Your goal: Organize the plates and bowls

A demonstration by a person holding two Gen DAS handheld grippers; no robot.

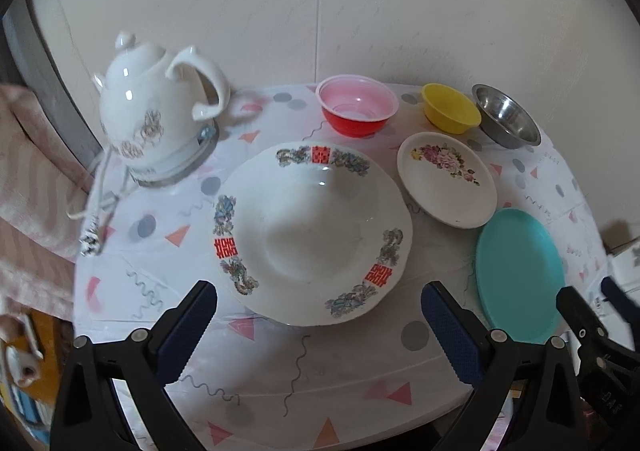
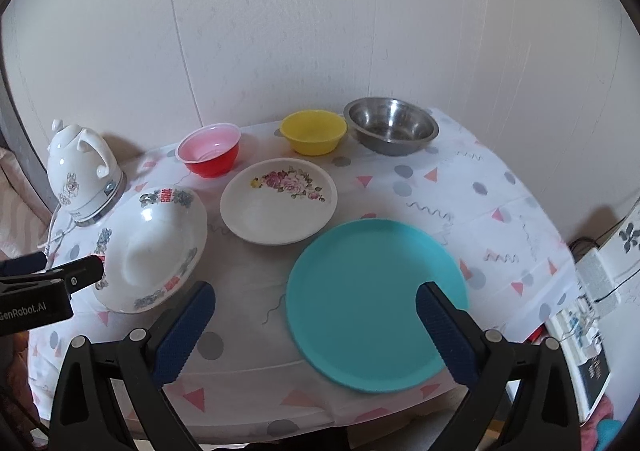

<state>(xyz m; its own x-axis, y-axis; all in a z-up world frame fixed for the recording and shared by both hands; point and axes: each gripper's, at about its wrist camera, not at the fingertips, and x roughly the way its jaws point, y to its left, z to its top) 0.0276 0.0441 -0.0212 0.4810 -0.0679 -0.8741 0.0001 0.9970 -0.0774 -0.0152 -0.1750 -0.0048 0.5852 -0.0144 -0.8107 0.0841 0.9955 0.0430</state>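
A large white deep plate (image 1: 312,231) (image 2: 154,247) with red and floral rim marks lies mid-table, just ahead of my open left gripper (image 1: 318,315). A teal plate (image 2: 376,303) (image 1: 520,275) lies at the front right, partly between the fingers of my open right gripper (image 2: 314,315), which hovers over its near edge. A small white plate (image 2: 278,201) (image 1: 446,179) with pink flowers sits behind. At the back stand a red bowl (image 2: 210,151) (image 1: 356,105), a yellow bowl (image 2: 313,131) (image 1: 450,107) and a steel bowl (image 2: 392,125) (image 1: 506,115).
A white ceramic kettle (image 1: 156,111) (image 2: 82,171) on its base stands at the back left, its cord trailing over the table (image 1: 280,371) edge. The patterned tablecloth ends at a wall behind. Boxes and cables (image 2: 592,291) sit off the right edge. The left gripper's body (image 2: 48,287) shows at the left.
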